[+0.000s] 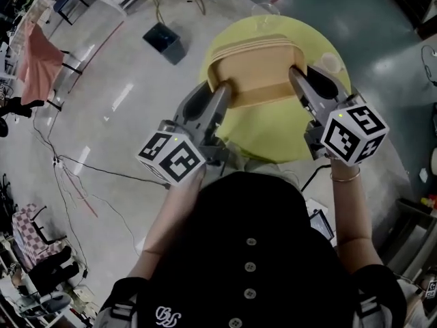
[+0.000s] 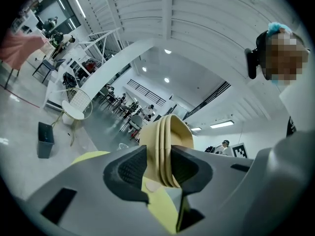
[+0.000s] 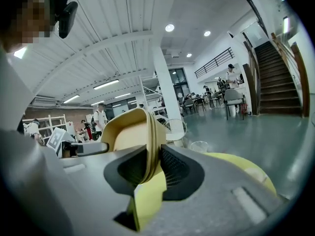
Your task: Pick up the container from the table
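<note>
A tan rectangular container, which looks like several nested trays, sits over the round yellow table. My left gripper is shut on its left rim and my right gripper is shut on its right rim. In the left gripper view the layered rim stands upright between the dark pads of the left gripper. The right gripper view shows the same for the other rim, pinched by the right gripper. I cannot tell whether the container's bottom touches the table.
A clear plastic cup stands at the table's far edge and a small pale disc lies at its right. On the floor to the left are a black bin and loose cables. People and chairs fill the far hall.
</note>
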`<state>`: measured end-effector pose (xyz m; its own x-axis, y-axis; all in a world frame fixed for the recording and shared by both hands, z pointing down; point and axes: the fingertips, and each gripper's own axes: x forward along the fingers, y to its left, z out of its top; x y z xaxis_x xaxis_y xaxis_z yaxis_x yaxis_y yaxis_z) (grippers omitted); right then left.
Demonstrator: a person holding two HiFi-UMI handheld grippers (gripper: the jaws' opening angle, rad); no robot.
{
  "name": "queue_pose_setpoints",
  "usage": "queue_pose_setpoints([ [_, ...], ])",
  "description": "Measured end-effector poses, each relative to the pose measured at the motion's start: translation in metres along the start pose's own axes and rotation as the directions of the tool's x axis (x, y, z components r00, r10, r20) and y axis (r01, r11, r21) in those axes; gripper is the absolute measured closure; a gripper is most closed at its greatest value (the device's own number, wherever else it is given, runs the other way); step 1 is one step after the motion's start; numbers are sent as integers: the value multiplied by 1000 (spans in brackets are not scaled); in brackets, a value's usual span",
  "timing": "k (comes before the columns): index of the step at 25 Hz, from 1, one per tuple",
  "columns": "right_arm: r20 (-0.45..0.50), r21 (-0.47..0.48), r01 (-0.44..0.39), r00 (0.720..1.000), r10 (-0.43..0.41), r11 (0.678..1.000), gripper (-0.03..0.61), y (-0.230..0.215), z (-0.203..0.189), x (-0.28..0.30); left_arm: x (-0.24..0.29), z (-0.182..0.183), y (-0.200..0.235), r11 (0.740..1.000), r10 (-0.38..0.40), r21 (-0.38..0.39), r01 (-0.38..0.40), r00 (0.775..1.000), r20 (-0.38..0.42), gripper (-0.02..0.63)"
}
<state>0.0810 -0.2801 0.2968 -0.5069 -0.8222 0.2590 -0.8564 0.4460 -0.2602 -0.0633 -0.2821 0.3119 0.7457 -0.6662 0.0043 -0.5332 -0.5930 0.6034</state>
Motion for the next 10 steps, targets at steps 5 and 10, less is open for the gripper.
queue_pose_setpoints([
  [5,-20,-26,4,1000,-4,1000,512,-1,7,-1,4,3,-2,1000,-18,-11,18,1000,6,491],
  [10,-12,-59,-3,1000,3,998,512,-8,19,6,15,11,0,999,-32,6,32,999,26,491],
])
